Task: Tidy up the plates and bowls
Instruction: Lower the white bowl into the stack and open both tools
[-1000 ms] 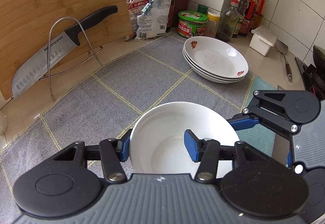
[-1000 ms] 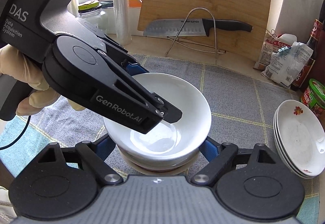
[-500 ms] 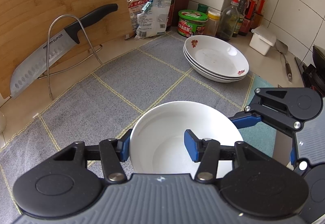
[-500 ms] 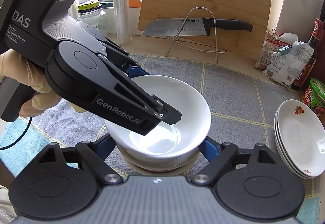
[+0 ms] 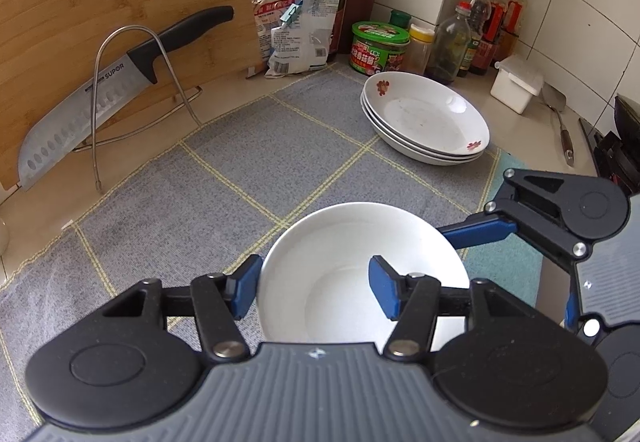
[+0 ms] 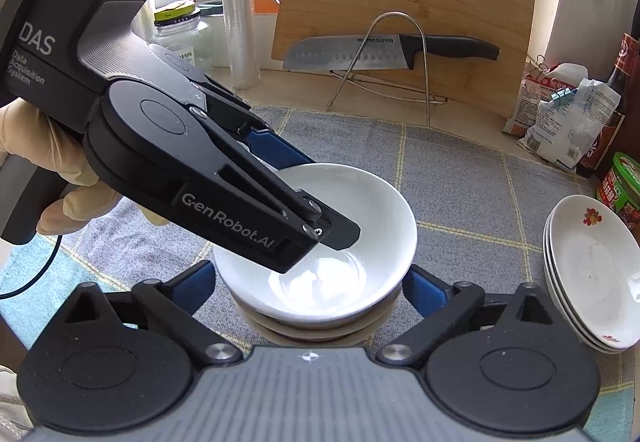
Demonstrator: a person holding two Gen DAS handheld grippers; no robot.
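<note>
A white bowl [image 5: 360,266] [image 6: 352,226] sits atop a stack of bowls [image 6: 316,330] on the grey mat. My left gripper [image 5: 316,288] straddles the bowl's left rim, one finger outside and one inside, with a gap showing between each pad and the wall. It also shows in the right wrist view [image 6: 280,197] reaching in from the left. My right gripper [image 6: 308,290] is open wide, one finger on each side of the bowl stack, not touching. A stack of three flowered white plates [image 5: 426,125] [image 6: 588,270] lies to the right.
A knife [image 5: 108,89] rests on a wire rack against a bamboo cutting board [image 5: 112,1] at the back. Bags, bottles, a green tub [image 5: 378,47] and a white box [image 5: 516,87] line the wall. A spatula [image 5: 562,129] lies at right.
The top bowl has risen slightly and shifted with my left gripper. The right gripper stays open around the stack.
</note>
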